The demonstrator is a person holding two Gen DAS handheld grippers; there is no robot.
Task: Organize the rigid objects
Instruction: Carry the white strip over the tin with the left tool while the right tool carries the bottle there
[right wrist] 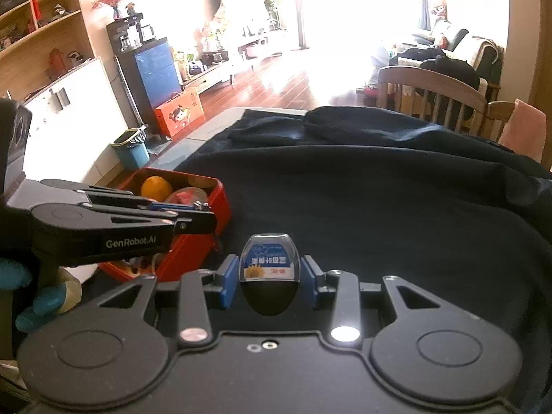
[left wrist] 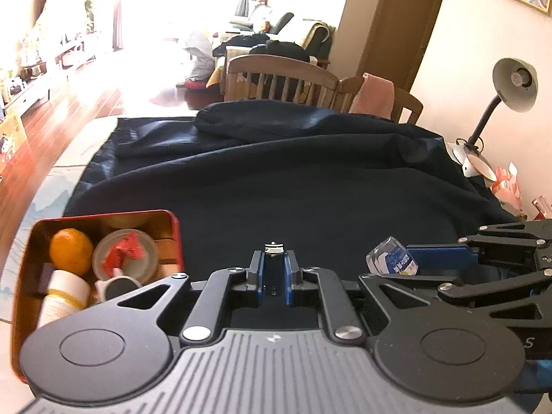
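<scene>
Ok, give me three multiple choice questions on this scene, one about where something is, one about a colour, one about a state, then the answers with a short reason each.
1. Where is the orange?
A. On the dark cloth
B. Inside the tin
C. Held by the right gripper

2. What colour is the outside of the tin?
A. Red
B. Green
C. White

3. What is the right gripper doing?
A. Open and holding nothing
B. Shut on the orange
C. Shut on a small clear bottle

Answers:
1. B, the left wrist view shows the orange lying in the tin among the other containers.
2. A, its wall shows red in the right wrist view.
3. C, the small clear bottle with a blue label sits clamped between the blue pads, while the left gripper is shut on a small dark item of its own.
</scene>
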